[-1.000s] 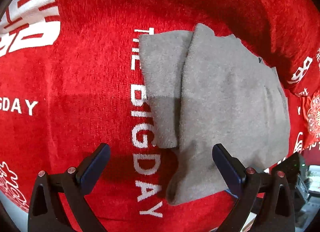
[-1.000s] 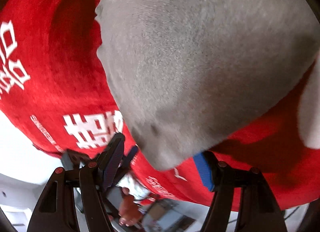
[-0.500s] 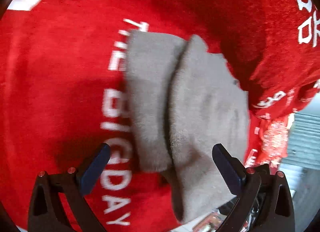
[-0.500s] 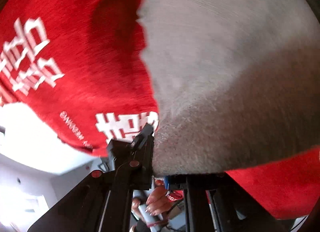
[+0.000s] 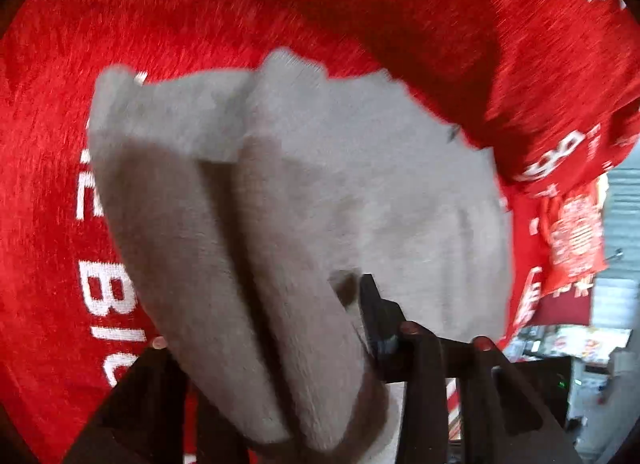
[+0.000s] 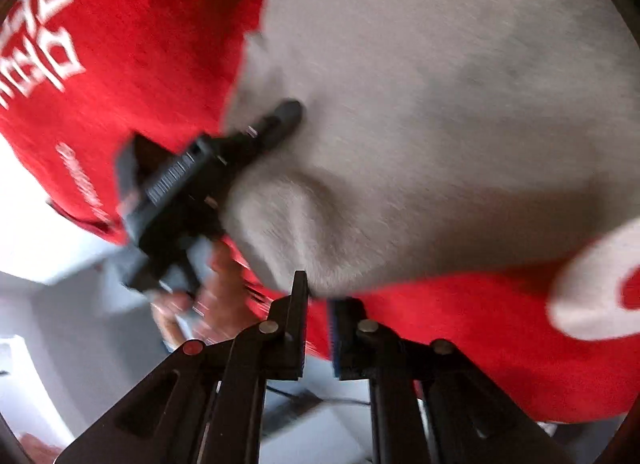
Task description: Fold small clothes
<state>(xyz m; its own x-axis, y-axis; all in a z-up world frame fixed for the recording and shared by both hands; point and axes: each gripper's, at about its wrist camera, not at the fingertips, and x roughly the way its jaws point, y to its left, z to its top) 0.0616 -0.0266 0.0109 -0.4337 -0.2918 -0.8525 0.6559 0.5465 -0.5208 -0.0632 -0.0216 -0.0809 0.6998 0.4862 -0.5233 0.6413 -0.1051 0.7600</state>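
Our left gripper (image 5: pixel 320 328) has its fingers drawn in on a thick bunch of the grey garment (image 5: pixel 360 192); only the right-hand finger (image 5: pixel 372 316) shows, the other lies buried under the fabric. From the right wrist view it reaches in from the left, one finger lying on top of the cloth, with our bare hand (image 6: pixel 200 296) blurred behind its body. Our right gripper (image 6: pixel 318 296) has its fingers nearly together, pinching the garment's hem between the tips.
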